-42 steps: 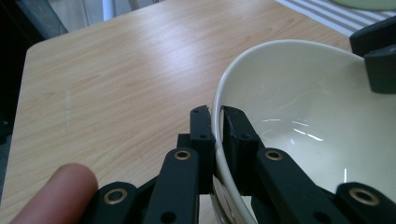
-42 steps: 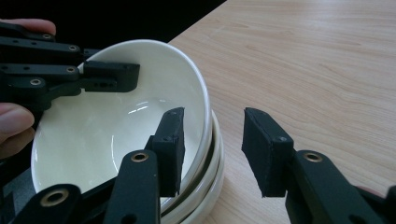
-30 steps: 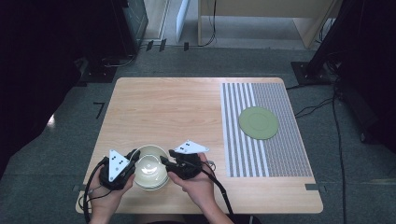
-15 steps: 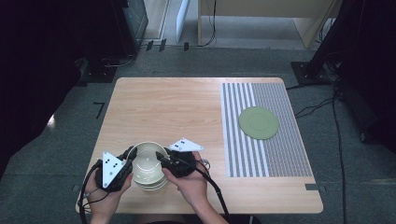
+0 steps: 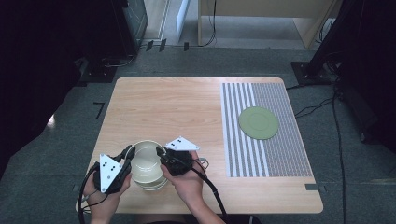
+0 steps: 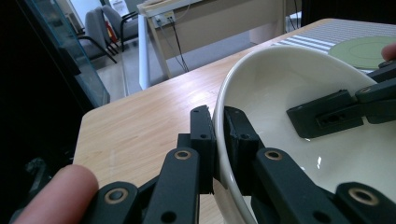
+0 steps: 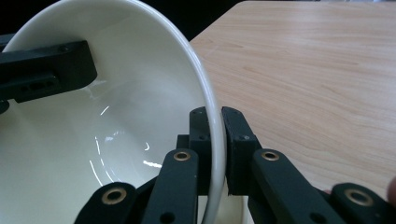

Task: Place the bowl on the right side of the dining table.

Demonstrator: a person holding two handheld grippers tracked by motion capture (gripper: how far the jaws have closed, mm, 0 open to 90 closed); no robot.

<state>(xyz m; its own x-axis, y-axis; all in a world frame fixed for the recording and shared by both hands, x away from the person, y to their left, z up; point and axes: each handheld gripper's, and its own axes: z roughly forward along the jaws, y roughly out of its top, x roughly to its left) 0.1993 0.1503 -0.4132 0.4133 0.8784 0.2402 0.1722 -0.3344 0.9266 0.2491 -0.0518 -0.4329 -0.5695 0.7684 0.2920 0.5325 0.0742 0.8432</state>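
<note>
Wooden table (image 5: 187, 107), near edge: white bowl (image 5: 147, 161) gripped at opposite rims by the left gripper (image 6: 218, 135) and the right gripper (image 7: 215, 140), whose jaws have just been closing onto it. Farther right: striped mat (image 5: 280, 154) bearing a green plate (image 5: 258, 122).

Bowl (image 5: 145, 161) left of plate (image 5: 258, 122)

Left gripper (image 6: 218, 135) clamping white bowl (image 6: 280, 93) rim, wooden table (image 6: 140, 121)
</note>
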